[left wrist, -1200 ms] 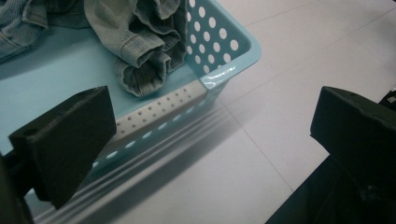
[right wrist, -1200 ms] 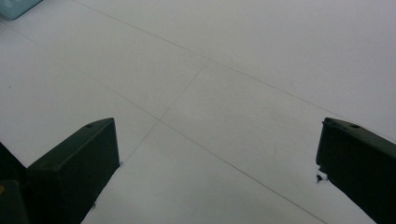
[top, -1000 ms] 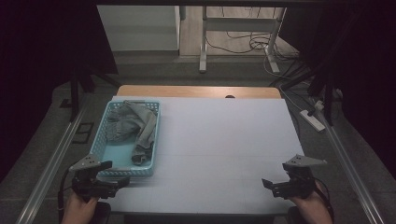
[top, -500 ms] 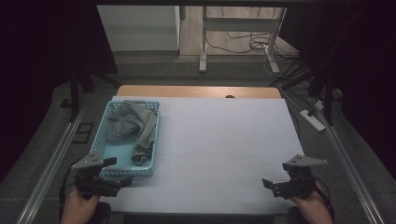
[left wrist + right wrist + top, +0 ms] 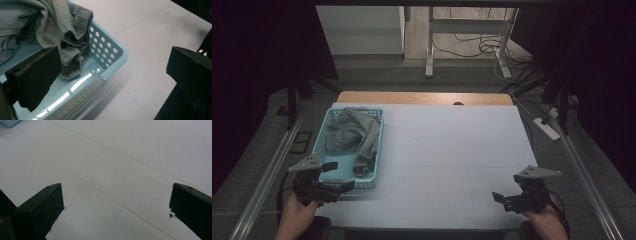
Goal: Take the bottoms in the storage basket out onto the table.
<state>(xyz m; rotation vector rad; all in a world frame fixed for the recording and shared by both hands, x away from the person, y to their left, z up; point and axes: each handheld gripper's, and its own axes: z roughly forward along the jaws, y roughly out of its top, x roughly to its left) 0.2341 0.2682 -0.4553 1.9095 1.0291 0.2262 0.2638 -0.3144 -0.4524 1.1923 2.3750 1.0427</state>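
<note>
My left gripper point(image 5: 341, 185) hangs with jaws spread wide over the near corner of the turquoise basket point(image 5: 113, 58), empty. The crumpled denim garment point(image 5: 53, 27) lies inside, just ahead. Reaching low, I could snag the perforated rim and drag the basket. My right gripper point(image 5: 502, 197) idles wide above the white table point(image 5: 140, 150)

Light-blue perforated basket point(image 5: 323, 145), grey-blue jeans point(image 5: 357, 135)
</note>
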